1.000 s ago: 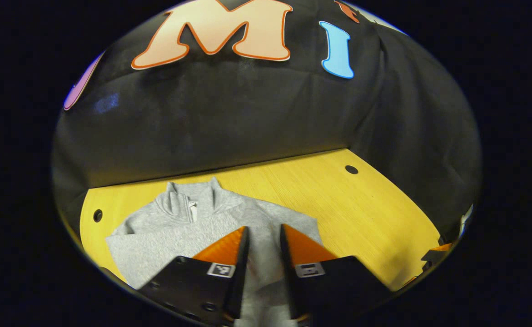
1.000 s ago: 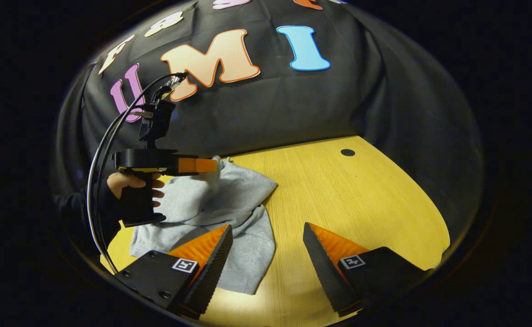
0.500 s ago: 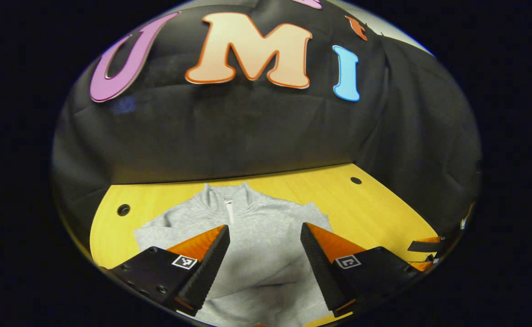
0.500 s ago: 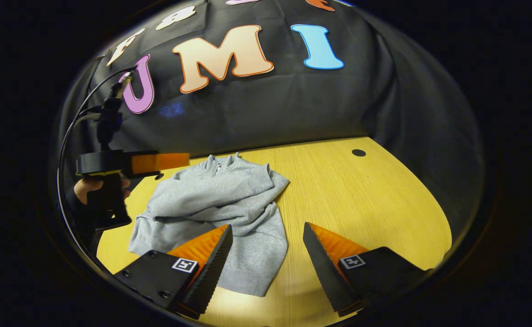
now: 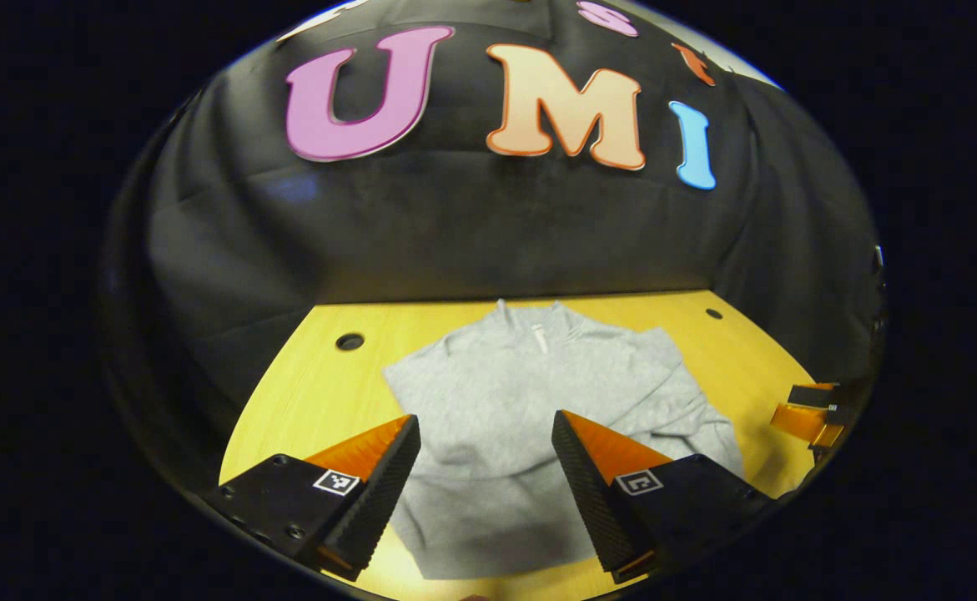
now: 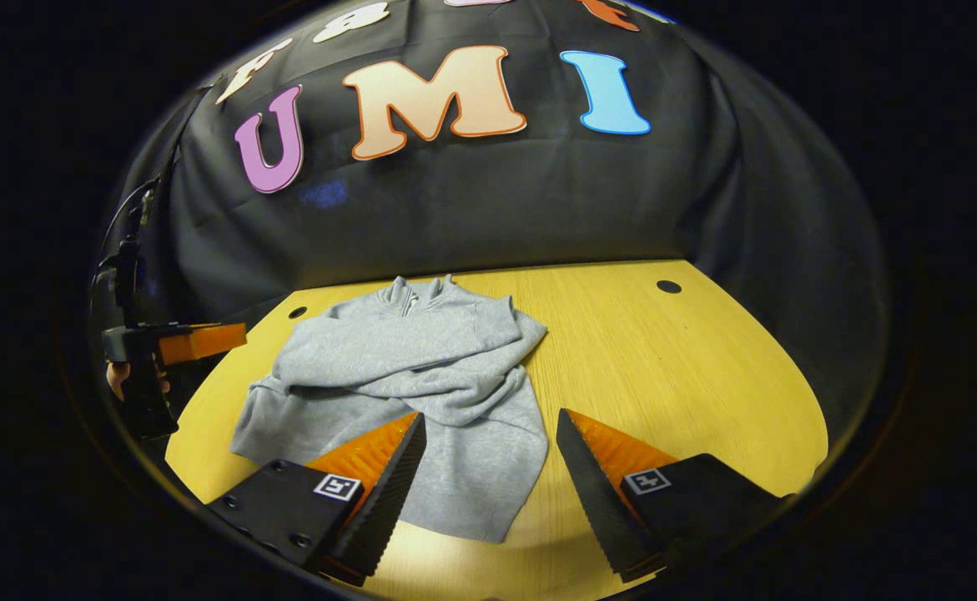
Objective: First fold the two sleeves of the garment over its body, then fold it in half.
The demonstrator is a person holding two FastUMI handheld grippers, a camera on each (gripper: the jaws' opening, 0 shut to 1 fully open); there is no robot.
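Your left gripper [image 5: 485, 438] has let go and pulled back, jaws spread and empty; your right gripper [image 6: 491, 438] hangs spread too. The grey zip-neck sweatshirt [image 6: 409, 384] lies on the yellow wooden table [image 6: 672, 376], both sleeves crossed over its body (the halving fold comes next).

Light heather-grey garment [image 6: 421, 367] with a pale zip at the collar; yellow wood-grain worktop [image 6: 672, 367] with dark round holes.

Yellow wooden table [image 6: 688, 359], black cloth wall [image 6: 488, 200] behind
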